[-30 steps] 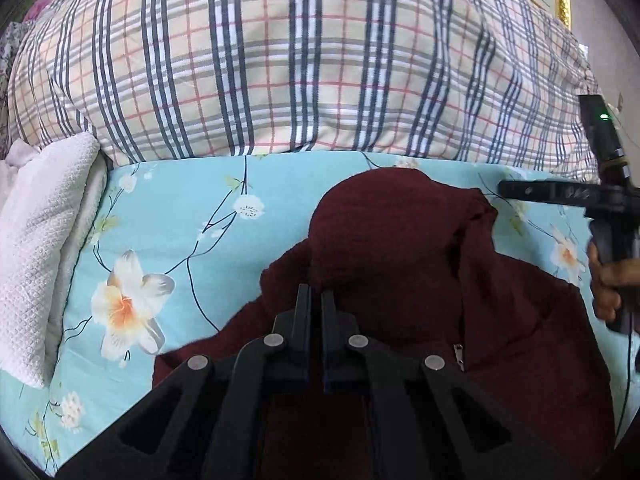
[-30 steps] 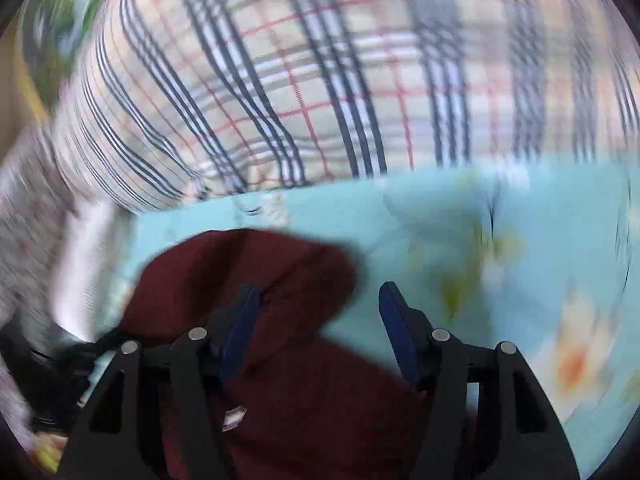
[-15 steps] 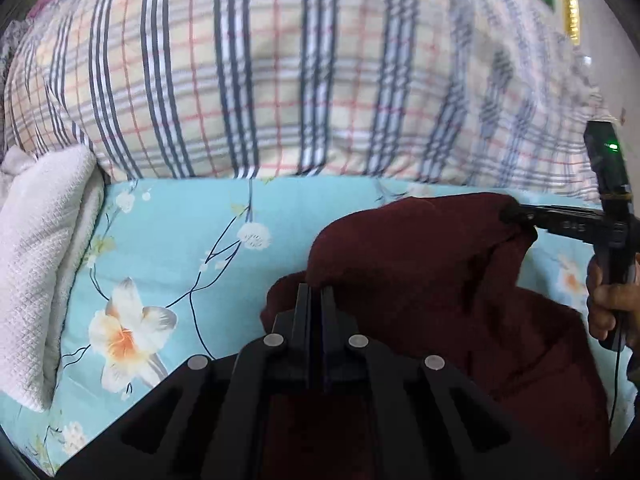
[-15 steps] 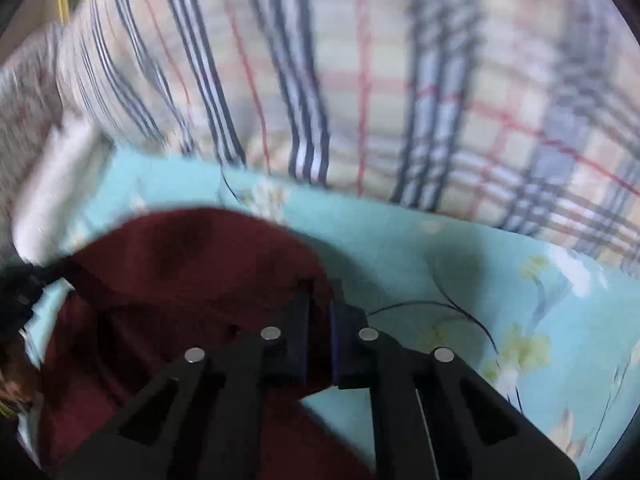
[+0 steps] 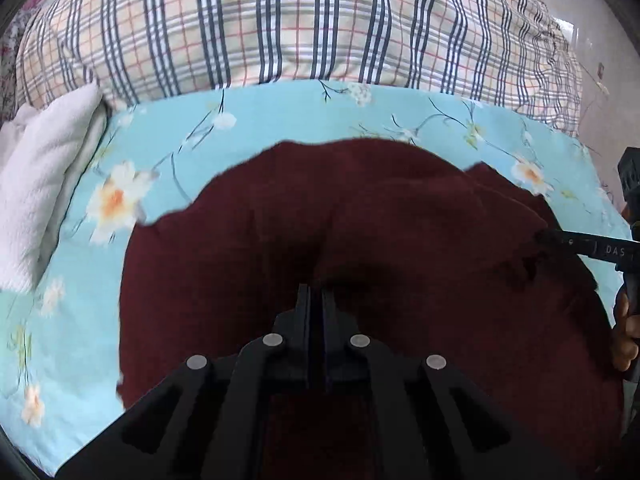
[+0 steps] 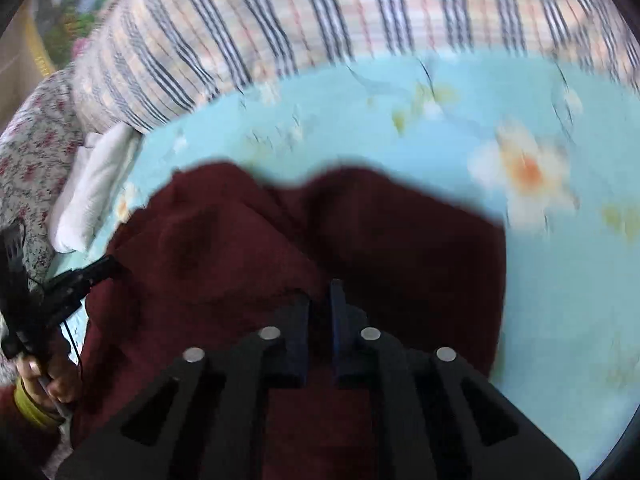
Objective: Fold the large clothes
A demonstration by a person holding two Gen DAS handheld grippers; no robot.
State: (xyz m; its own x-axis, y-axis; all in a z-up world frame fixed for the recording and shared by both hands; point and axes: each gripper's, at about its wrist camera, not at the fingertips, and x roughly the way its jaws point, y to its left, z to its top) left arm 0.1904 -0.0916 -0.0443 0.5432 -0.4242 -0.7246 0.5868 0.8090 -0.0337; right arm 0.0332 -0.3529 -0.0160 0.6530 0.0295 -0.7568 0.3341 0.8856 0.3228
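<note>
A dark maroon hooded garment [image 5: 360,216] lies on a light blue floral bedsheet [image 5: 256,120]. My left gripper [image 5: 315,300] is shut on a fold of the maroon fabric near its middle. My right gripper [image 6: 320,300] is shut on the garment [image 6: 400,248] too; its tip also shows at the right of the left wrist view [image 5: 560,238], pinching the cloth's edge. The left gripper shows at the left of the right wrist view [image 6: 100,270], holding the other edge. The right wrist view is motion-blurred.
A large plaid pillow or quilt [image 5: 280,20] lies along the far side of the bed. A folded white towel [image 5: 44,176] sits at the left; it also shows in the right wrist view [image 6: 96,184]. A floral cloth [image 6: 28,152] lies beyond it.
The right gripper went from open to shut on the hood. Both grippers have drawn the hood down over the garment's body, and the garment now fills more of both views.
</note>
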